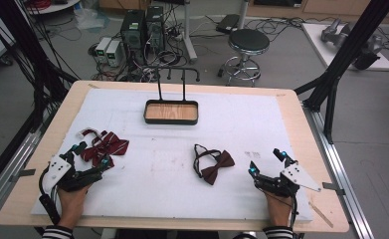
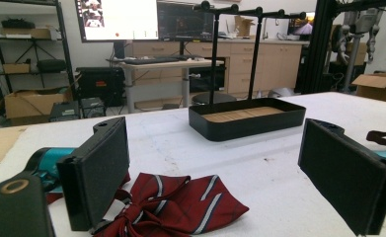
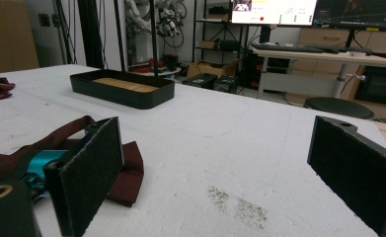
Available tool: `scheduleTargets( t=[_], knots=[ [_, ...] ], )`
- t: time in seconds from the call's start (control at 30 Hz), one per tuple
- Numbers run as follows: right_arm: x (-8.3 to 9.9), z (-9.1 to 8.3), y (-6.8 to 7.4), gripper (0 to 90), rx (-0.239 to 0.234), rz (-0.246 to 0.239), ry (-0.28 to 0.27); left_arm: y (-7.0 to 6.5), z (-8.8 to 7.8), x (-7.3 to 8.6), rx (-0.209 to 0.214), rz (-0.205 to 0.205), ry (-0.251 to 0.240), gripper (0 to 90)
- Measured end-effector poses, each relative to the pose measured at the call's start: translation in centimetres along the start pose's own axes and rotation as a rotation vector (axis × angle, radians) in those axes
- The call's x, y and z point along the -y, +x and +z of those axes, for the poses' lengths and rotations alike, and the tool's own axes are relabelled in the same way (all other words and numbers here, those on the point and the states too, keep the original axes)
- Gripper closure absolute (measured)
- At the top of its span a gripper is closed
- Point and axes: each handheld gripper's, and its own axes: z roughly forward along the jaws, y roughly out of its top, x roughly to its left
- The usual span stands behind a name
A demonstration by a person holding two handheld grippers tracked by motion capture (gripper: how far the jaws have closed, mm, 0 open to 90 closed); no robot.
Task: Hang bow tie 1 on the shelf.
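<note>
Bows are lying on the white pad: the striped bow [image 1: 105, 146] between the left gripper's [image 1: 89, 159] spread jaws, the plain bow [image 1: 214, 166] just left of the right gripper [image 1: 267, 161], also gaping and empty. Likely a pickup is starting; next, closing on the striped knot, perhaps for the rack [image 1: 171, 111] beyond.

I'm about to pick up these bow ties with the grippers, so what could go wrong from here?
The left gripper is open over the striped bow tie; shutting on one wing may leave its strap trailing. The plain bow tie lies beside the open right gripper, not between its jaws. A dangling strap might catch the black tray's rack.
</note>
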Motion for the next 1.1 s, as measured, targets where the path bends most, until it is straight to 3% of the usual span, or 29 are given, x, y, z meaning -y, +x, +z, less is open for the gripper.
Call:
scheduleTargets(
  t=[0.6, 1.1],
  knots=[
    [-0.06, 0.15, 0.20, 6.1, 0.001, -0.033, 0.010, 0.10, 0.19, -0.06, 0.016, -0.009, 0.016, 12.8],
    [-0.06, 0.14, 0.20, 6.0, -0.004, -0.024, 0.014, 0.49, 0.23, -0.58, 0.034, -0.006, 0.038, 12.7]
  ],
)
